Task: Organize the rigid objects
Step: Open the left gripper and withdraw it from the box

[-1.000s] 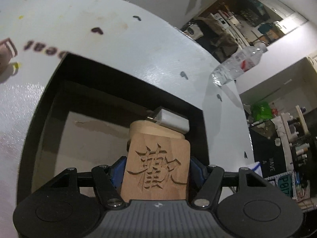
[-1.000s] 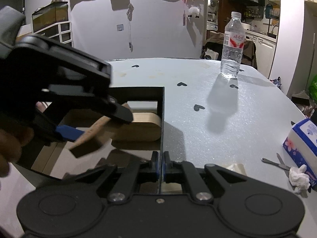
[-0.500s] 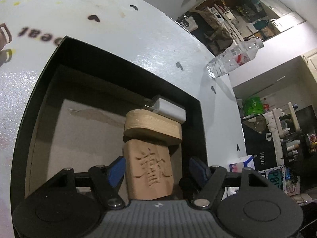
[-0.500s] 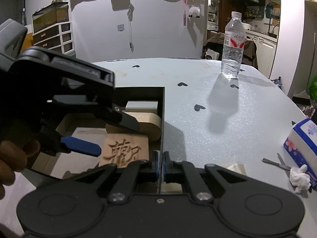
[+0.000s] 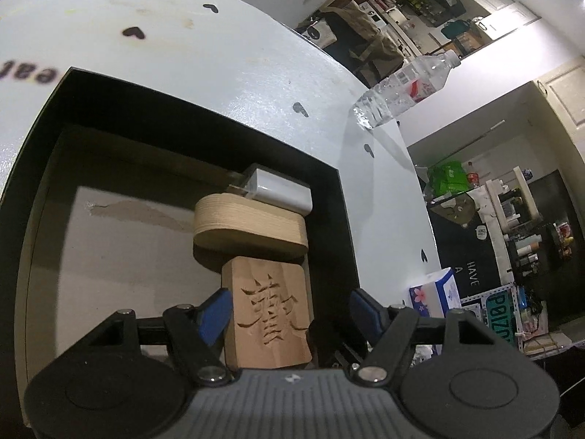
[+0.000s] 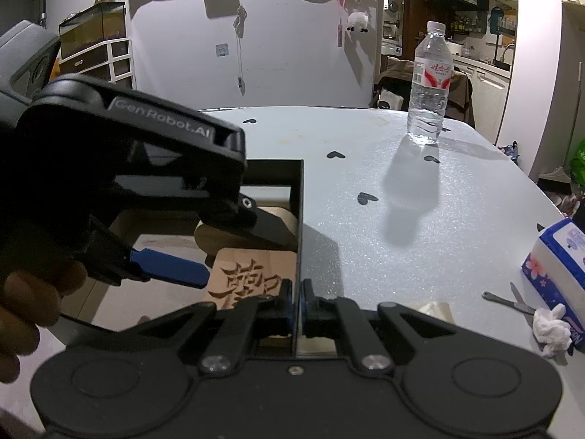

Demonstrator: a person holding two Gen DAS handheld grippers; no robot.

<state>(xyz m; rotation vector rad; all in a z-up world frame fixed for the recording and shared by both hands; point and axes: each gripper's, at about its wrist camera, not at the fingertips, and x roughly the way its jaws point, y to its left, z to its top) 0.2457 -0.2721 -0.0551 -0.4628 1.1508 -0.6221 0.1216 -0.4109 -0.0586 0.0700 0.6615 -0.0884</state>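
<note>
Water bottle, tissue box beside black box

Left gripper and right gripper: matte black plastic bodies, round caps either side, silver screws at linkage pivots, blue finger pads, ribbed grey centre panel, "GenRobot.AI" embossed on left housing, bare-skinned left hand gripping it.

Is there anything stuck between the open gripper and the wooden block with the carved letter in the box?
Nothing visible. The left gripper is open, and the carved wooden block lies flat in the black box right between its fingers. The oval wooden piece and white charger sit beyond the block, not in the way.
</note>
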